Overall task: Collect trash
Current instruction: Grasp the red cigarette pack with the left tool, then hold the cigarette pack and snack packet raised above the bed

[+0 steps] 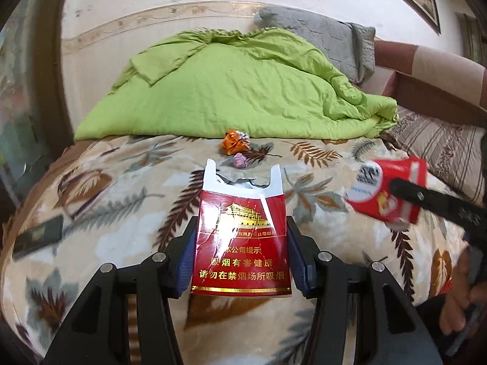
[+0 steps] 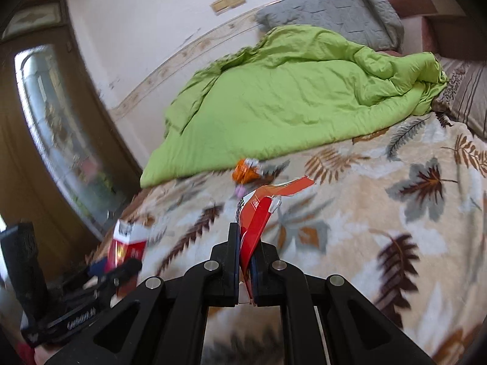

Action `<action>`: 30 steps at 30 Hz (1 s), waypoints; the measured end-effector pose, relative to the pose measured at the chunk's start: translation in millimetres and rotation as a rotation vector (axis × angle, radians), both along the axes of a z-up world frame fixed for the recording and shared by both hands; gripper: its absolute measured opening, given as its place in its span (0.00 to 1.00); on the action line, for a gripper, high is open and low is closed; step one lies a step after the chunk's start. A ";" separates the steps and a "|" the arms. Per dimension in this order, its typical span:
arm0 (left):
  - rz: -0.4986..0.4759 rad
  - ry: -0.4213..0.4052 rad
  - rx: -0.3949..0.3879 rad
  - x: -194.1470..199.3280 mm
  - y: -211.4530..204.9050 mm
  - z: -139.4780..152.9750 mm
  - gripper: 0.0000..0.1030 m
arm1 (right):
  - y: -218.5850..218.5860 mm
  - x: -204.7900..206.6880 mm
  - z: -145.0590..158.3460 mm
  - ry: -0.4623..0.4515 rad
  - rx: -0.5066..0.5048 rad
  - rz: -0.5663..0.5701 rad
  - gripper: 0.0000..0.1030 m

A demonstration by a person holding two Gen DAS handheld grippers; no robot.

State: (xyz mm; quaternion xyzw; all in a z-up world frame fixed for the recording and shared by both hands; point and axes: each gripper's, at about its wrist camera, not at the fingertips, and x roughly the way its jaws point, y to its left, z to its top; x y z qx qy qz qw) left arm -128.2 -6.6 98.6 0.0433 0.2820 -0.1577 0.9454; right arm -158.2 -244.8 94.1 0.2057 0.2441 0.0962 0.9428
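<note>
Landmark: green quilt [image 1: 237, 88] heaped at the far side of the bed; all places given from it. Left gripper [image 1: 240, 255] pinches an opened dark-red cigarette pack [image 1: 240, 243] across its width, blue pads on both side walls, pack upright with torn white top flaps toward the quilt, held in the air on the near side of the quilt; right gripper [image 2: 246, 261] is pressed together on a flattened red carton [image 2: 255, 222], edge-on between the jaws, torn flap pointing toward the quilt. Judgement: both items are light, thin card; the pack is creased and will cave under hard squeeze, so side-wall grip low on the body is sensible; the flat carton is floppy and may slide, hold near a fold. Not yet collected: a crumpled orange wrapper [image 1: 235, 142] lying just at the quilt's near edge, and a small purple scrap [image 1: 240, 161] just nearer than it, both on the leaf-print blanket [image 1: 100, 188]; likely very light, springy, slick foil; pinch across the bulk, not a loose corner.
</note>
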 end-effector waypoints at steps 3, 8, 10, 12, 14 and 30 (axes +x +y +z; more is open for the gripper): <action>0.015 0.000 0.017 -1.5 -4.1 -10.1 0.50 | 1.0 -22.0 -3.9 0.004 0.010 0.033 0.06; 0.015 0.019 0.027 5.5 -7.1 -20.7 0.50 | -7.0 -24.0 -8.3 0.023 0.041 0.022 0.06; 0.017 0.021 0.038 6.3 -6.4 -24.3 0.50 | -8.4 -19.8 -11.0 0.037 0.054 0.022 0.06; 0.025 0.018 0.051 7.8 -5.9 -26.9 0.50 | -6.0 -17.4 -11.4 0.038 0.049 0.025 0.06; 0.029 0.024 0.048 10.0 -4.2 -28.6 0.50 | -1.5 -14.6 -11.4 0.041 0.033 0.034 0.06; 0.043 0.034 0.046 16.1 0.2 -30.6 0.50 | 8.1 -3.1 -14.7 0.059 0.005 0.057 0.06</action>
